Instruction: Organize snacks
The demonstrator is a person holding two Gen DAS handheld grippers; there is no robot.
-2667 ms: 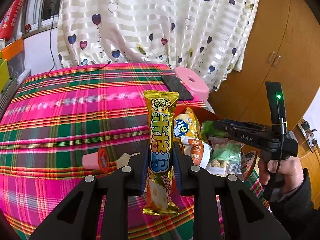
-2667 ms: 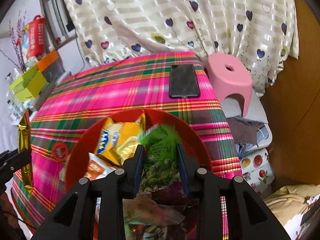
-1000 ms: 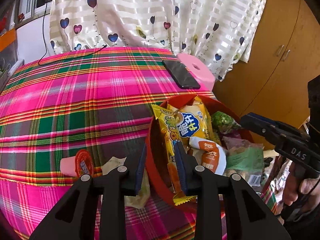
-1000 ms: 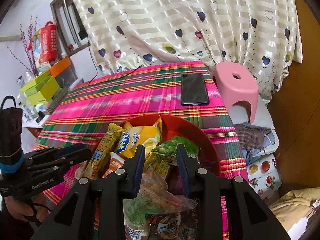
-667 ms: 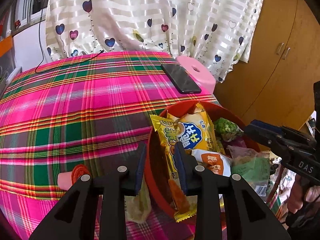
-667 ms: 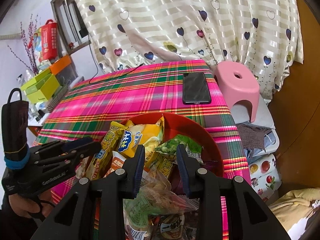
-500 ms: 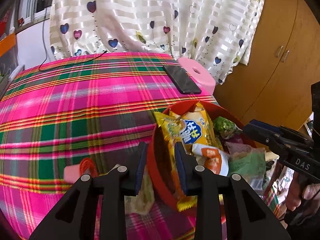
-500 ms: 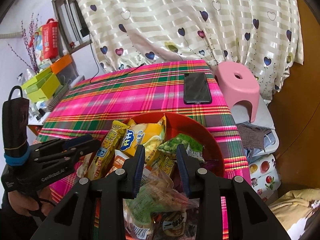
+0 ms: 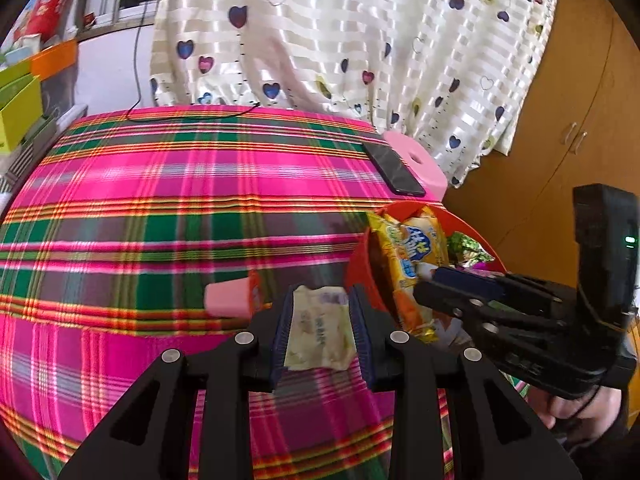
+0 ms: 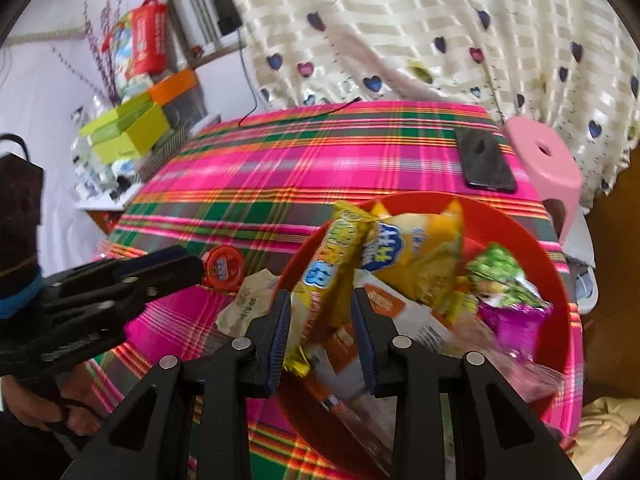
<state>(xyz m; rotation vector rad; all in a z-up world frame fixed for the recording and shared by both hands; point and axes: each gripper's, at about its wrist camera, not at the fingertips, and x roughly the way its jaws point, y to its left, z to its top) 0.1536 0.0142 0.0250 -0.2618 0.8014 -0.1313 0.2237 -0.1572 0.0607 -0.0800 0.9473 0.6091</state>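
Observation:
A red bowl [image 10: 540,248] holds several snack packs, among them a long yellow bar [image 10: 334,256] leaning on its left rim. My right gripper [image 10: 320,332] hovers low over the bowl. Its jaws are closing with the bar's lower end between them, and the pads do not visibly press it. My left gripper [image 9: 320,332] stands over the tablecloth left of the bowl [image 9: 360,264], jaws narrowly open and holding nothing. A cream packet [image 9: 320,328] on the cloth shows between its fingers. Beside the packet lies a pink cup with a red lid [image 9: 232,298]. The cup's lid [image 10: 222,266] and packet [image 10: 248,300] also show beside the left gripper [image 10: 176,270].
A black phone [image 9: 396,168] lies on the plaid tablecloth [image 9: 160,220] at the far right edge, with a pink stool [image 10: 544,156] beyond it. Green and orange boxes [image 10: 132,124] stand past the table's left side. A wooden cupboard [image 9: 560,140] is at the right.
My left gripper has swung left, from over the bowl's rim to over the cream packet. My right gripper has shifted left over the bowl onto the yellow bar, and its jaws have narrowed.

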